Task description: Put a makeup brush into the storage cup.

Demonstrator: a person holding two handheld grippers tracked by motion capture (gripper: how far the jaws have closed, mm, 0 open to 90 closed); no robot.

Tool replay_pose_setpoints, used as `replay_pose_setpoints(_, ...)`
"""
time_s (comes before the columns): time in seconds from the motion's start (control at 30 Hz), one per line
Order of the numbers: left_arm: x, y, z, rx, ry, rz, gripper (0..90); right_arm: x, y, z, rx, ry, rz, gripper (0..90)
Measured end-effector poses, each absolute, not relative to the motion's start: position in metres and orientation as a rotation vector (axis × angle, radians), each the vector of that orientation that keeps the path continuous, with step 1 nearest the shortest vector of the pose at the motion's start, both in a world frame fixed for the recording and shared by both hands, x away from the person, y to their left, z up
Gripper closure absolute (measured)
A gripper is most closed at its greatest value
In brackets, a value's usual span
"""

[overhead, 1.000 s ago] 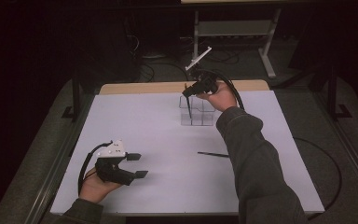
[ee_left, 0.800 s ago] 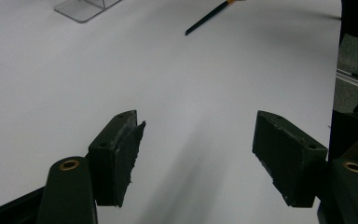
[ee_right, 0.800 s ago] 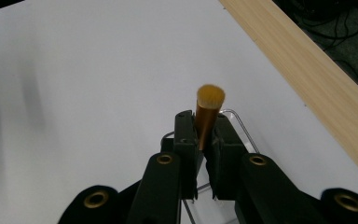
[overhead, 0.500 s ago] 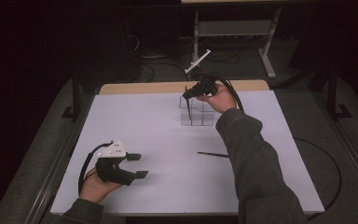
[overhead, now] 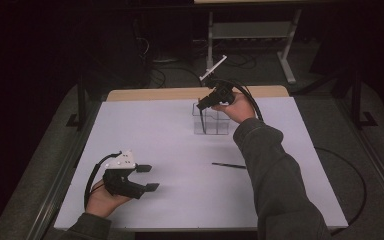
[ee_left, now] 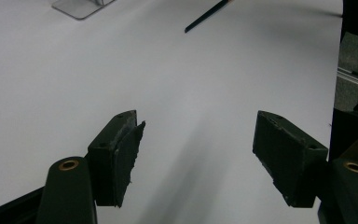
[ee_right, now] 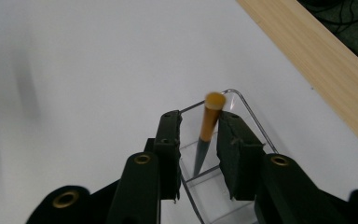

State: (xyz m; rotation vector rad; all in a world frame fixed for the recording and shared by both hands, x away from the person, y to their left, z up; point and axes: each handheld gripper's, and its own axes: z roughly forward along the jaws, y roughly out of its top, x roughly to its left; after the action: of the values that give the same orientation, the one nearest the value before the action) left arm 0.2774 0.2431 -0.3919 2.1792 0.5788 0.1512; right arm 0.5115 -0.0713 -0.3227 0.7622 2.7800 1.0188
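Orange-capped dark pencil (ee_right: 208, 133) stands upright between the right claw's (ee_right: 200, 140) jaws, gripped over a compartment of the clear plastic divided holder (overhead: 211, 120) at the white tabletop's (overhead: 170, 135) far side. Left claw (ee_left: 196, 149) rests wide open, holding nothing; another thin black pencil (overhead: 228, 165) lies flat nearby.

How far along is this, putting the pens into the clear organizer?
In hand: the right tongs hold an orange-ended pen upright over the clear organizer. Whether they grip it, I cannot tell. Left: a dark pen lies on the table; the left tongs wait open.
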Motion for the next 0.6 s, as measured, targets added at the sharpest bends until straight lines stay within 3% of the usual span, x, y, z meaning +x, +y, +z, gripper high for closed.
replay_pose_setpoints(0.6, 0.28, 0.247, -0.394, 2.19, 0.591, 0.151, 29.9, 0.499, -0.09, -0.322, 0.775, 2.753, 1.079, 60.4)
